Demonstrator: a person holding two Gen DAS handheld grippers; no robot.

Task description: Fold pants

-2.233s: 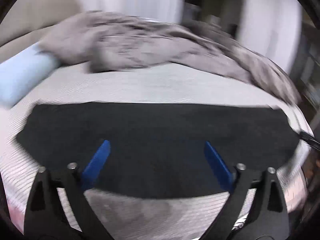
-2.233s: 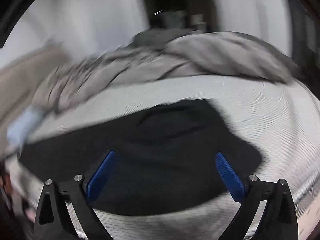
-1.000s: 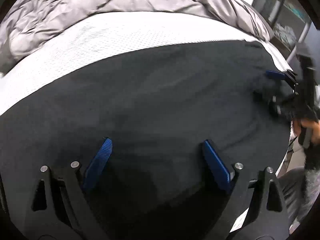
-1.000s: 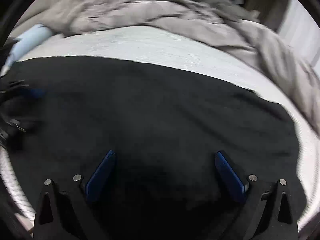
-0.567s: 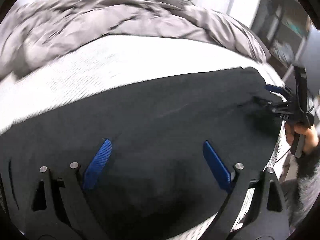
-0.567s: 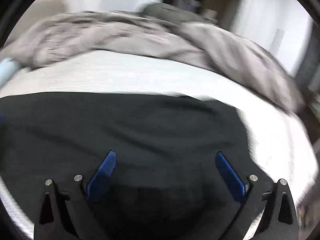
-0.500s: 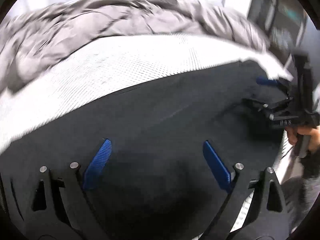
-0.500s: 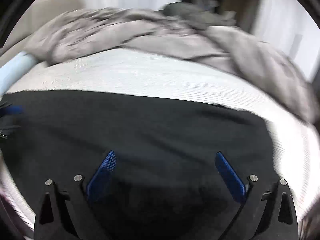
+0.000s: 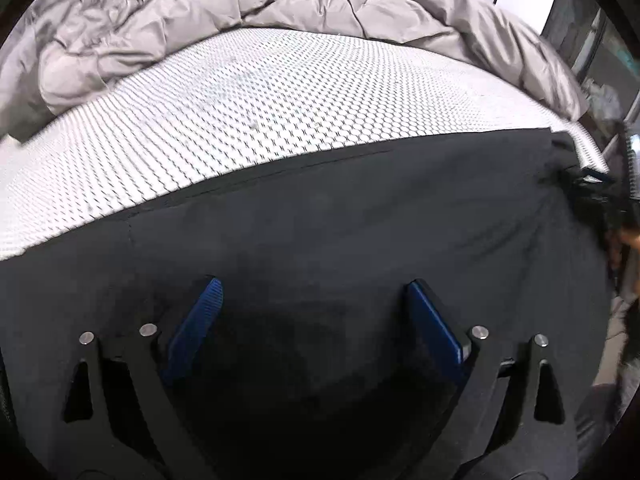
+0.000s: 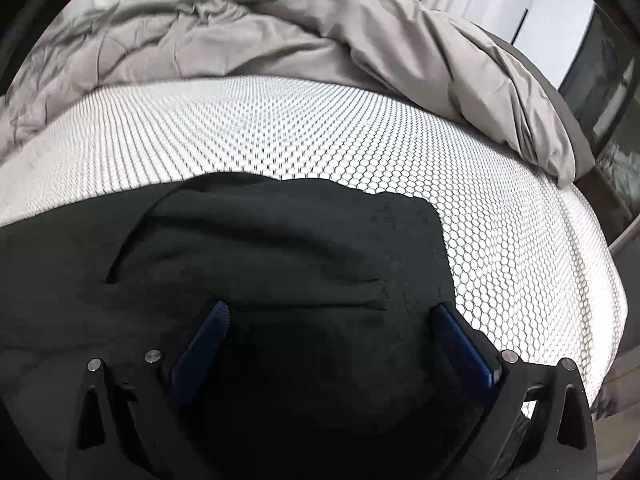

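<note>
Black pants (image 9: 360, 216) flat – far edge straight, bare mattress (image 9: 248, 96) beyond.

A white honeycomb-mesh mattress cover (image 9: 280, 112) spreads wide; a rumpled grey duvet (image 10: 280, 40) lies bunched along its far edge.

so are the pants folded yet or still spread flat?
Spread lengthwise: black pants stretch across the mattress. Layering cannot be told.
</note>
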